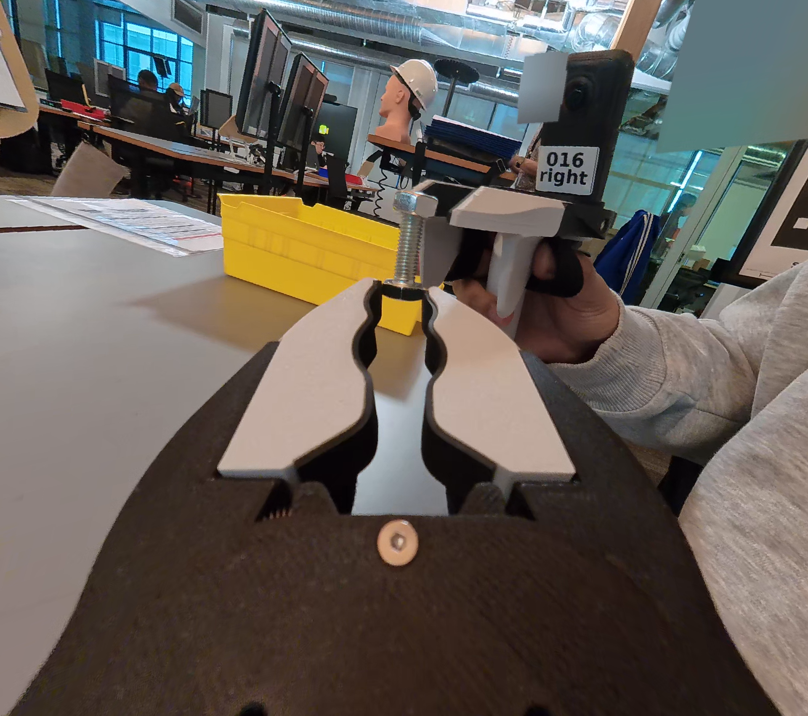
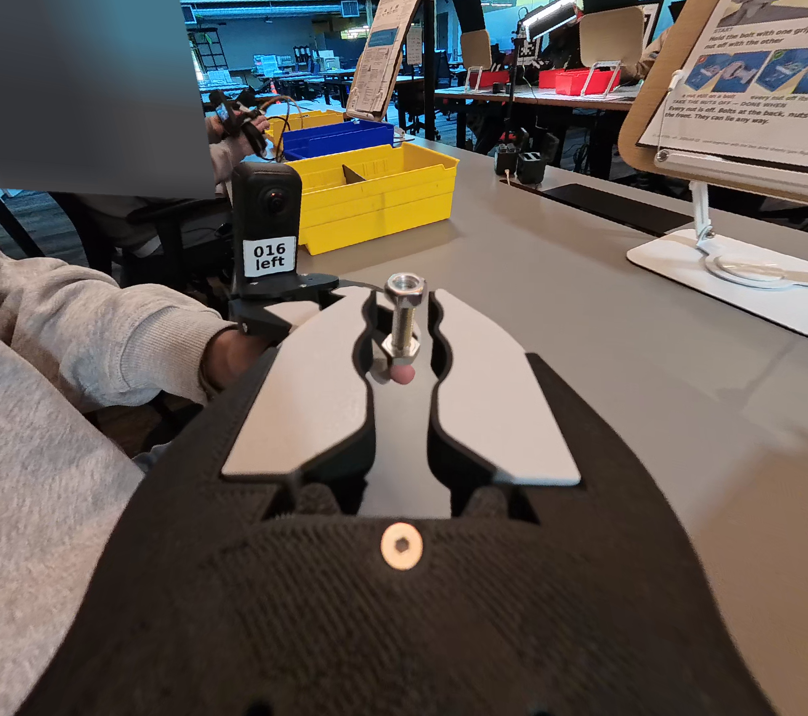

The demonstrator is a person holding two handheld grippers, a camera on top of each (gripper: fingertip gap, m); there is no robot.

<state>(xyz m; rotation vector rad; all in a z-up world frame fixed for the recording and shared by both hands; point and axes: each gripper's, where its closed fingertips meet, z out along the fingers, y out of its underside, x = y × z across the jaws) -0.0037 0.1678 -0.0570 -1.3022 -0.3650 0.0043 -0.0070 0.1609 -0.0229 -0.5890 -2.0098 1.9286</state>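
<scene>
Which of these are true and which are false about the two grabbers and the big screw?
1. The bolt stands upright. True.
2. The left gripper pinches the nut at the bolt's lower end. True.
3. The right gripper is empty. False: it is closed on the bolt's head.
4. The bin behind the bolt is green. False: the bin is yellow.
5. The bin sits on the grey table. True.
</scene>
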